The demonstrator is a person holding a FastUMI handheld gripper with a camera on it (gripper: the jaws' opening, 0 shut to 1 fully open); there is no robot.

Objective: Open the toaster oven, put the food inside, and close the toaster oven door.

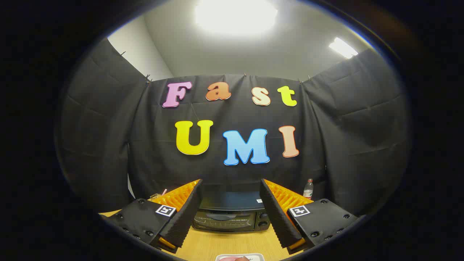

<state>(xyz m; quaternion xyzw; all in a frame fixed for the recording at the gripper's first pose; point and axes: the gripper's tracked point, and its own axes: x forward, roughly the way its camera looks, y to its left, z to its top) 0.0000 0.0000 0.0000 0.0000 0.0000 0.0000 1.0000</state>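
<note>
A black toaster oven (232, 214) stands on the wooden table (224, 243), straight ahead beyond my fingers, its glass door shut. My gripper (231, 190) is open, raised above the table, with nothing between its fingers. The oven shows through the gap between them. Near me on the table lies a white tray (239, 257) with a pinkish piece of food on it, mostly cut off from sight.
A clear plastic bottle with a red cap (308, 188) stands at the back right of the table, near the booth wall. Something small with a pink tip (164, 191) lies at the back left behind my left finger.
</note>
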